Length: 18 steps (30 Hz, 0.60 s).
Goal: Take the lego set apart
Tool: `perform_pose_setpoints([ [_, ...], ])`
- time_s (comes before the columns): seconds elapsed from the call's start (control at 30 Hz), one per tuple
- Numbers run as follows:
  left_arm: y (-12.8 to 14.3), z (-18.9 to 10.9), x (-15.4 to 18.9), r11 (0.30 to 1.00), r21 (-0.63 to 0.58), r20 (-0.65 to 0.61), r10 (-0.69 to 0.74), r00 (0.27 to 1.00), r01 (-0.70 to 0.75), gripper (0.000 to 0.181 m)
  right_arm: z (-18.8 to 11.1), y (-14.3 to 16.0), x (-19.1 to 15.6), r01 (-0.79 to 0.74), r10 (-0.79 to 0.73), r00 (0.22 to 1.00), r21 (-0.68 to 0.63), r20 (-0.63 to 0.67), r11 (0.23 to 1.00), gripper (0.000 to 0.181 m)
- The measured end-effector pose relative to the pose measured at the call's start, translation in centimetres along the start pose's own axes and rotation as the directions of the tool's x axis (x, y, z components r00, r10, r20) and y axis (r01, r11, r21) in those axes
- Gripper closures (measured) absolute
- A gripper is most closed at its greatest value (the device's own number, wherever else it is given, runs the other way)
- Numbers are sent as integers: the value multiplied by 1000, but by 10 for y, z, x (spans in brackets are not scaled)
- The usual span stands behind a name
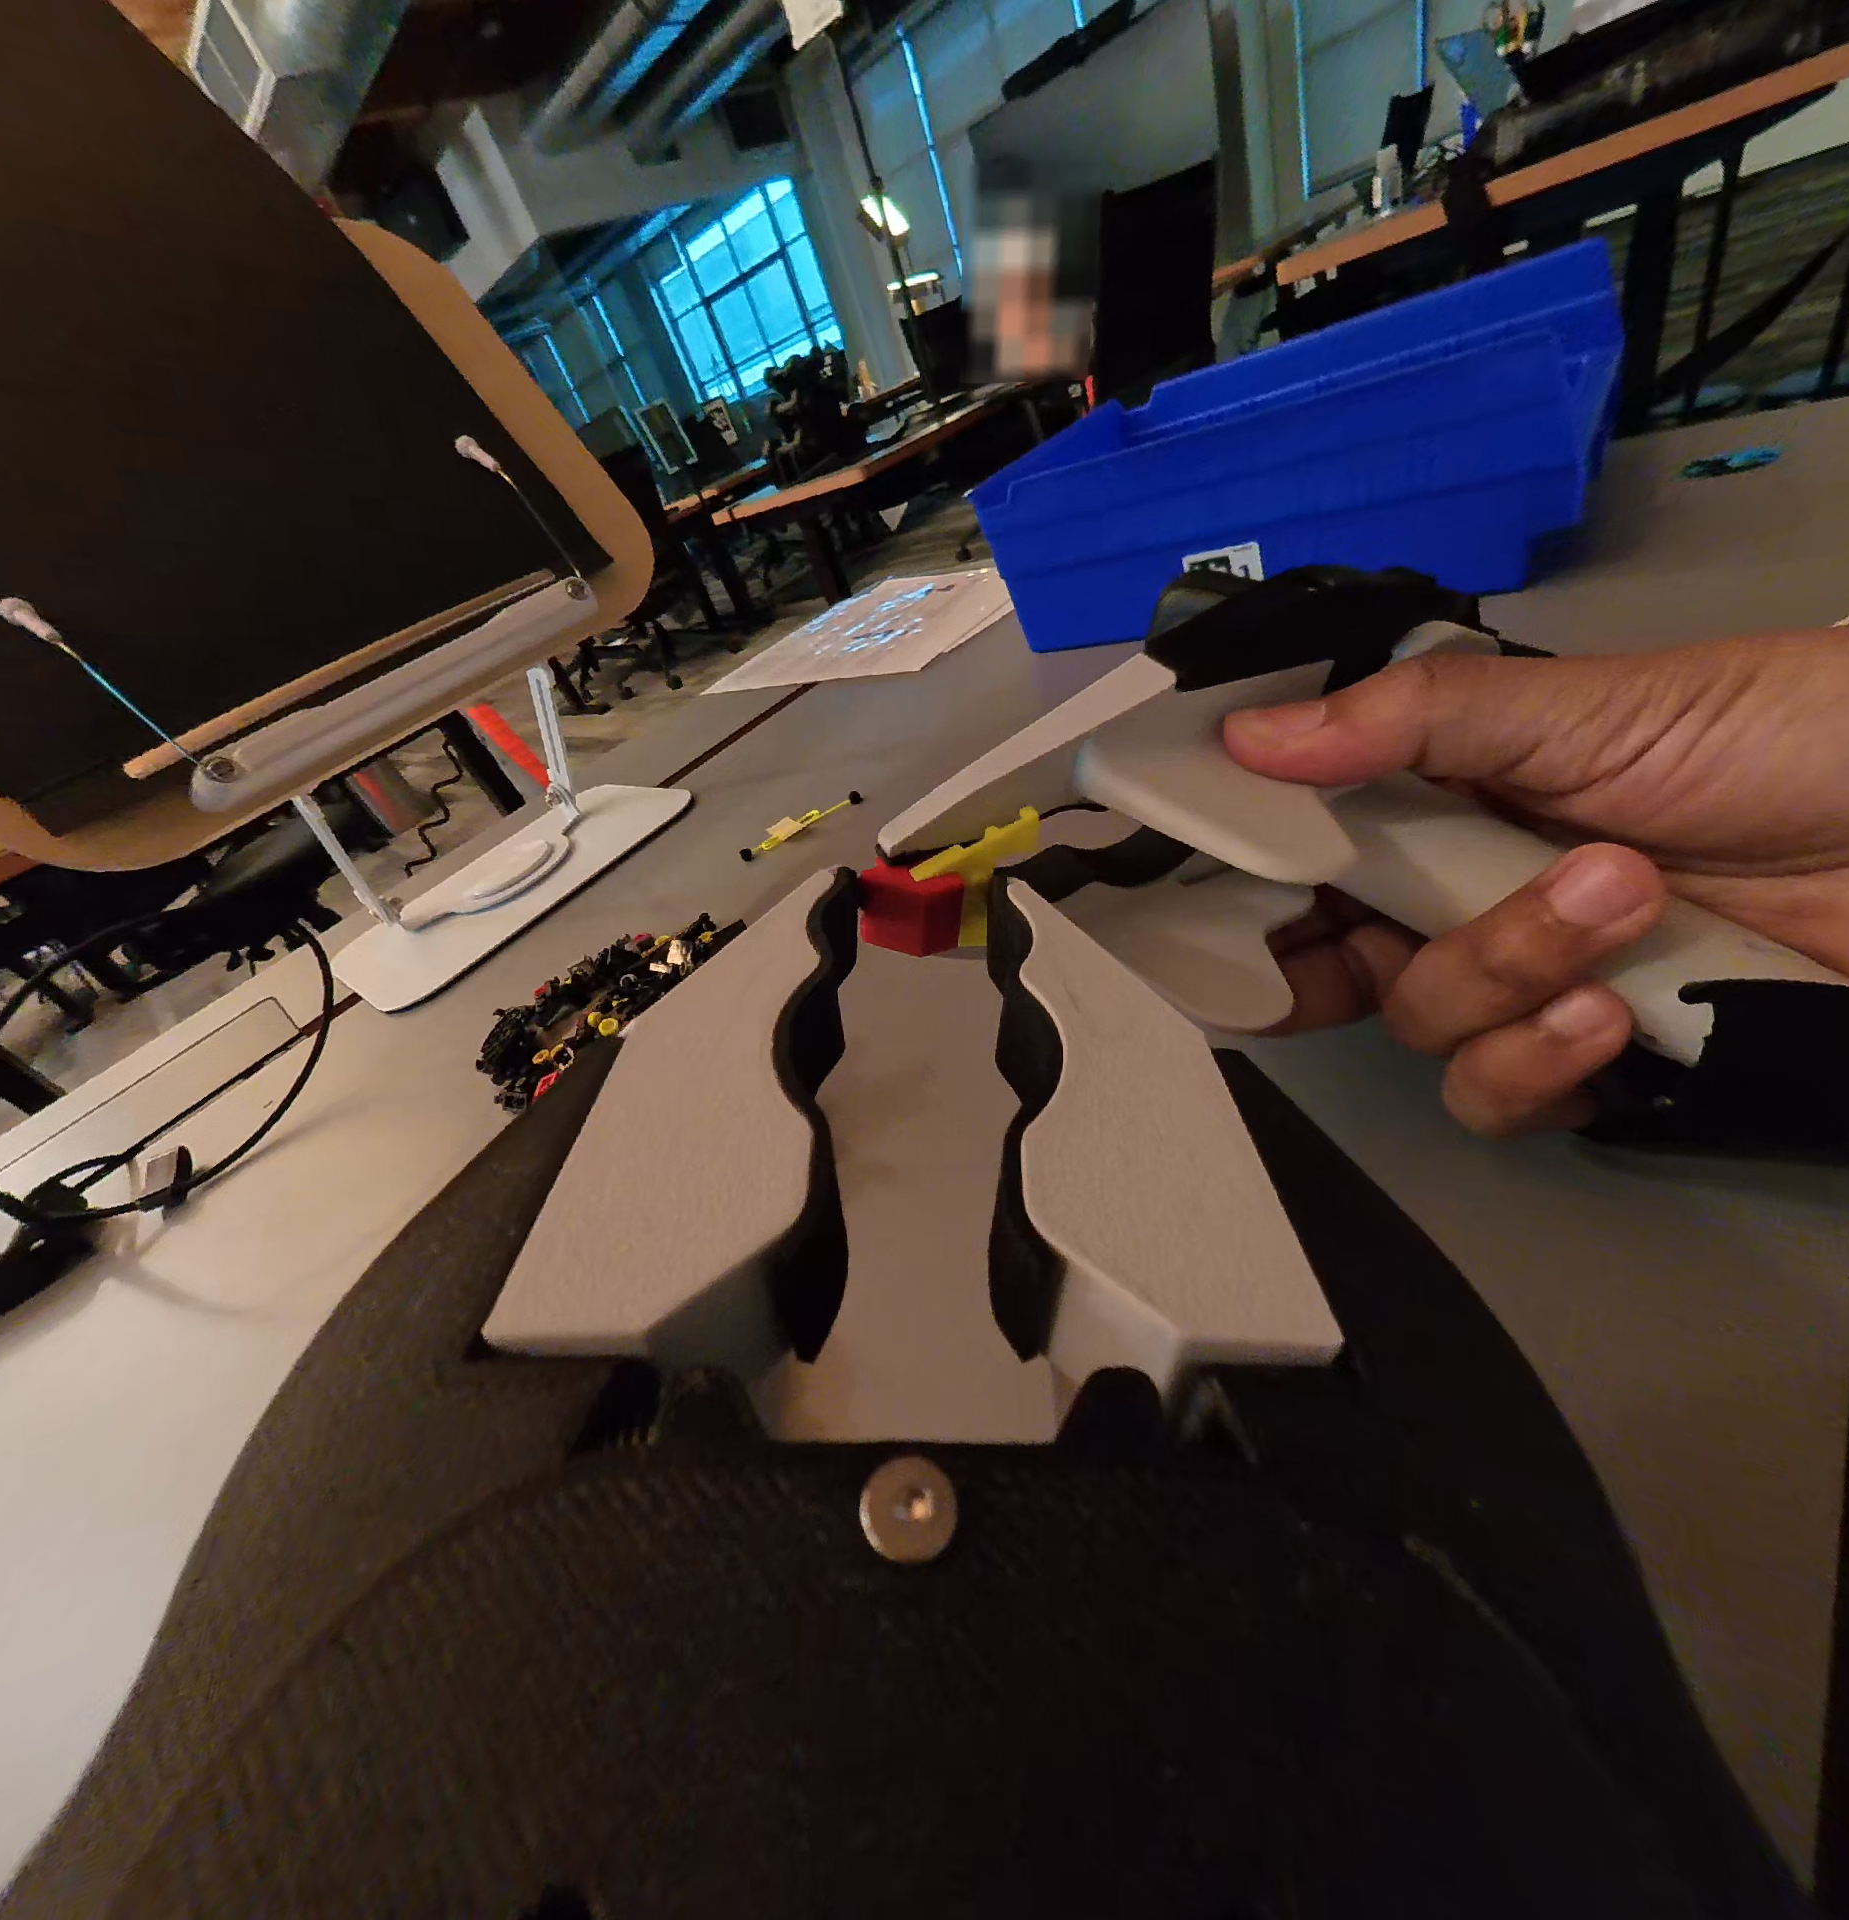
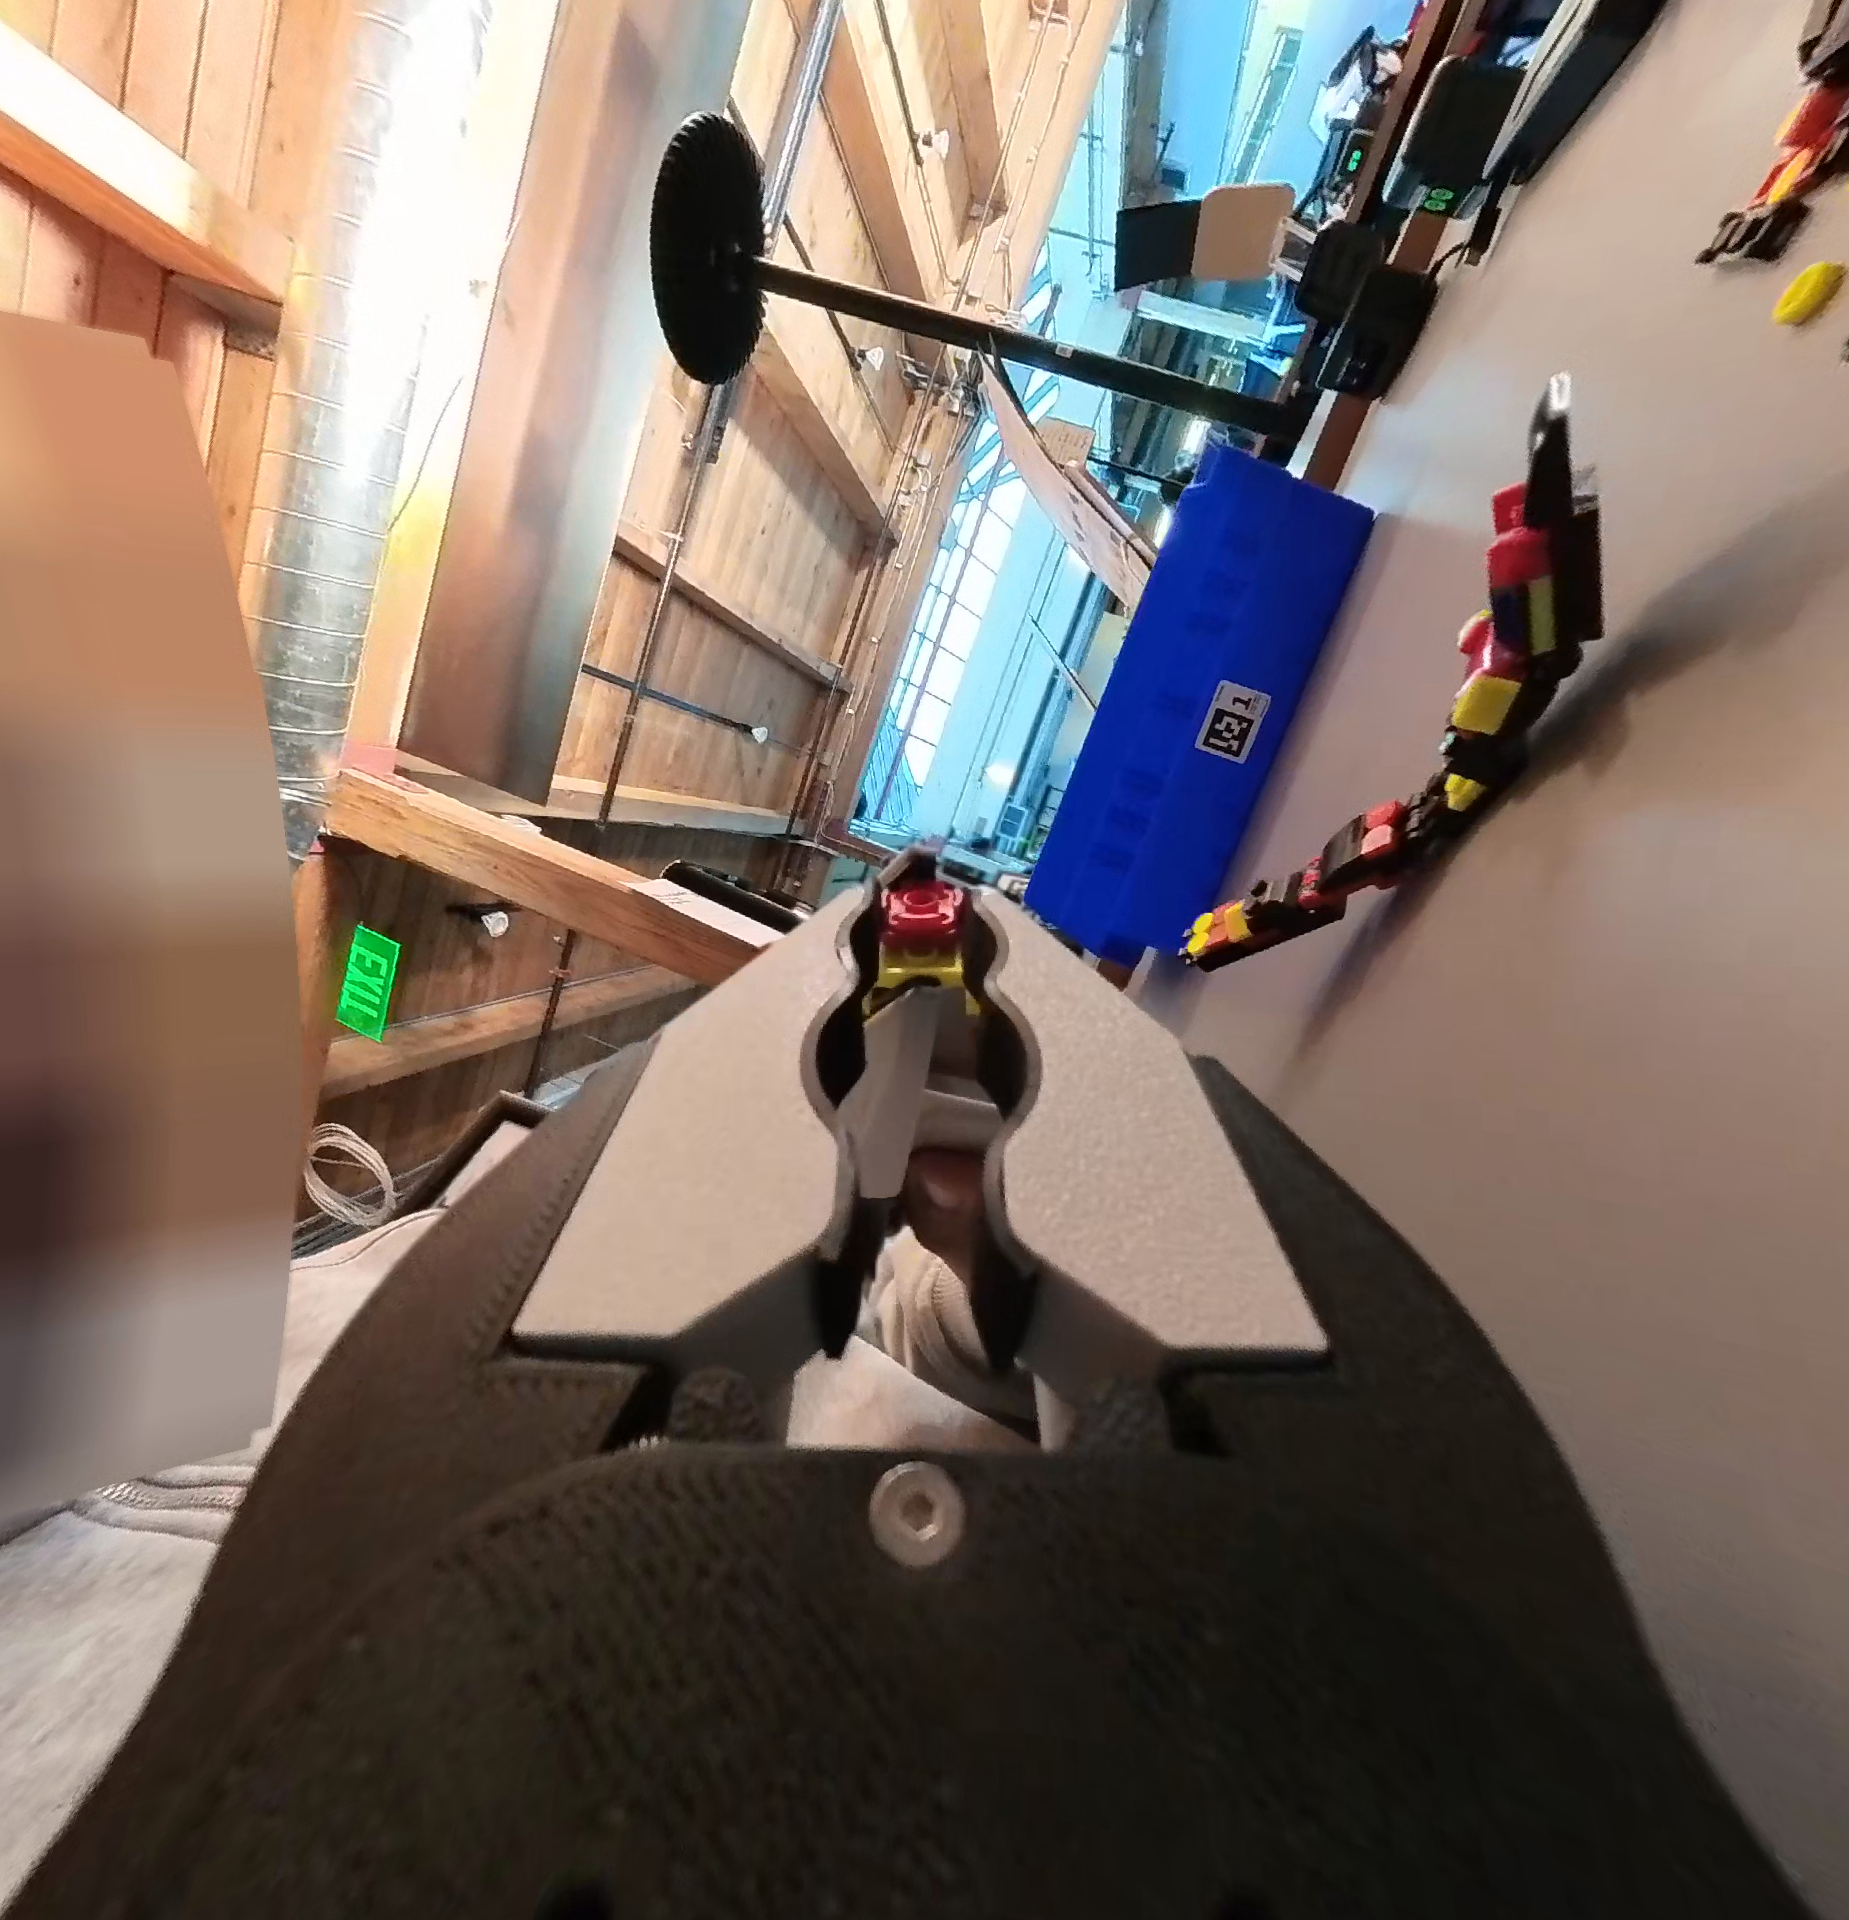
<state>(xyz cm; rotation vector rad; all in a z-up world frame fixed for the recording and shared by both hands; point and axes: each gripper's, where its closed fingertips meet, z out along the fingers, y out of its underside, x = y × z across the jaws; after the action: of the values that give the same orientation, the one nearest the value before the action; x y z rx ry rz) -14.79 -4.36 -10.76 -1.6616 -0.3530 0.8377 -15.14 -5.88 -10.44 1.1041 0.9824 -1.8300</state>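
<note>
A small red and yellow lego piece (image 1: 904,920) is held in the air above the grey table (image 1: 1522,1299). My left gripper (image 1: 925,904) is shut on its red block, one fingertip on each side. My right gripper (image 1: 961,862) comes in from the right, held by a hand (image 1: 1574,831), and its fingers close on the yellow part. In the right wrist view my right gripper (image 2: 925,920) is shut on the same piece (image 2: 922,935), red stud on top, yellow below. A finger of the left gripper (image 2: 889,1101) shows through the gap behind it.
A blue bin (image 1: 1315,468) stands on the table behind the grippers and also shows in the right wrist view (image 2: 1211,707). A pile of small lego parts (image 1: 608,987) lies at left. A long lego assembly (image 2: 1502,665) lies on the table. A dark board on a white stand (image 1: 224,468) is at far left. Less than 4 cm separates the two grippers' tips.
</note>
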Motion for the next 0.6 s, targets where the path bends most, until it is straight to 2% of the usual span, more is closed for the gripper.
perform_pose_setpoints([
  [0.17, -1, 0, -1, 1000, 8, 6, 5, 1000, -5, 156, 1, -1, -1, 6, -6, 1000, 0, 0, 1000, 169],
  [0.23, -6, -5, -4, 999, 43, 42, 18, 999, -19, 159, 0, -6, -3, 6, -6, 1000, 21, 9, 1000, 168],
  [0.27, -8, -7, -7, 998, 58, 71, 30, 997, -34, 167, -2, -9, -3, 4, -4, 1000, 31, 7, 1000, 168],
  [0.33, -12, -11, -9, 995, 89, 85, 47, 995, -54, 168, -4, -9, -2, -2, 1, 1000, 32, 6, 999, 168],
  [0.5, -6, -7, -4, 997, 69, 20, 28, 999, -30, 142, -2, -8, -3, -30, 29, 999, 45, 27, 999, 168],
  [0.6, -5, -7, -2, 997, 66, 18, 44, 999, -45, 144, -1, -8, -2, -40, 38, 999, 48, 27, 998, 169],
])
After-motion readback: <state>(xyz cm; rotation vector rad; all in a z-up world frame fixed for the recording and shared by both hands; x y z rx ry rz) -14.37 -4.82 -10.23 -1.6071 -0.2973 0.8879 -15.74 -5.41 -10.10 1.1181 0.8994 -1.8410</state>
